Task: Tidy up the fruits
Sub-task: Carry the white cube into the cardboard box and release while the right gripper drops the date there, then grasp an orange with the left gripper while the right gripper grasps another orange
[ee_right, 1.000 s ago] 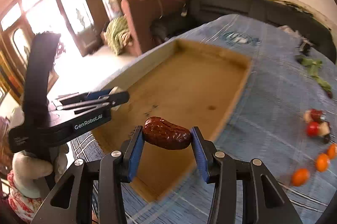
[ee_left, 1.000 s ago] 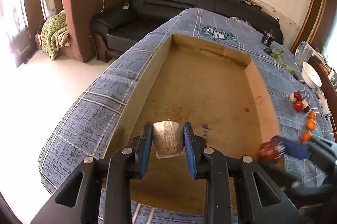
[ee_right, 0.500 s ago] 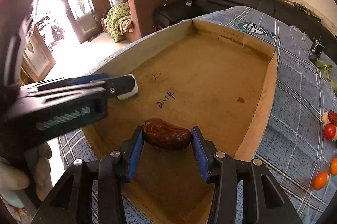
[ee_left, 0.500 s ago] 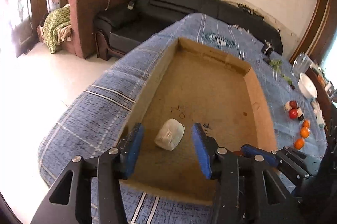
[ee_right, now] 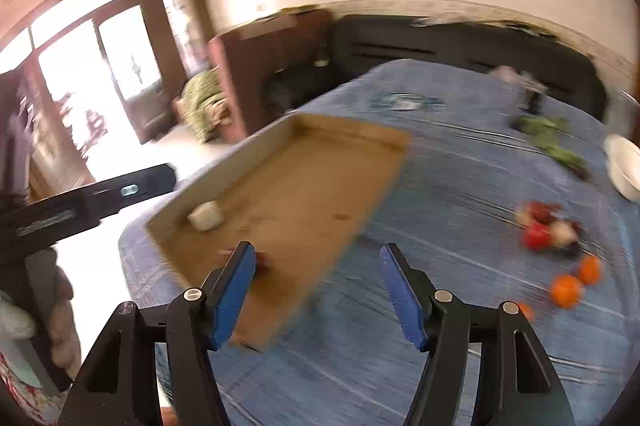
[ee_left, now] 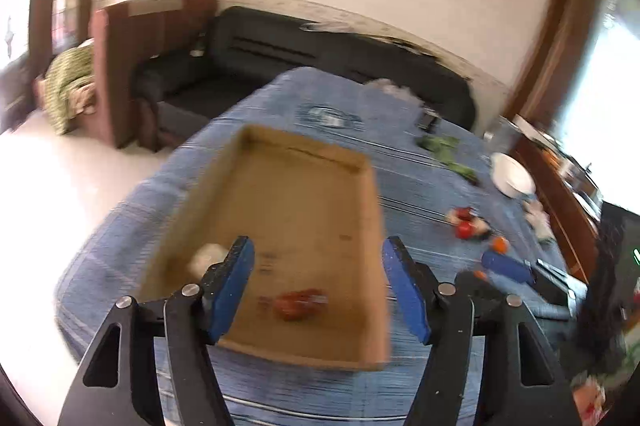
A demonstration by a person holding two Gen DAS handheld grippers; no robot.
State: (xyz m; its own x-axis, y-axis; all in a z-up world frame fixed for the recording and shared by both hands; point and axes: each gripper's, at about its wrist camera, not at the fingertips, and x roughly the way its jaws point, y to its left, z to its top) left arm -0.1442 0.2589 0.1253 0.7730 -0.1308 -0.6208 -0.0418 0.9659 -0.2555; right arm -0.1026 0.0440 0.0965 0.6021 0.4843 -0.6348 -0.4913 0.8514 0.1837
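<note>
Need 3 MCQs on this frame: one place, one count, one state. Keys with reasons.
1. Where does the whitish piece lie?
A. in the cardboard tray
B. on the blue cloth
C. in the white bowl

2. How many items lie in the tray?
A. none
B. two
C. five

3. What is between the left gripper pads?
A. the dark red fruit
B. an orange
C. nothing

Key: 1 A, it sits on the tray floor. 2 B, whitish piece and red fruit. 3 C, jaws opening, fruit lies below on the tray.

Red date [ee_left: 299, 304], pale fruit [ee_left: 207, 257], in tray [ee_left: 372, 234]
</note>
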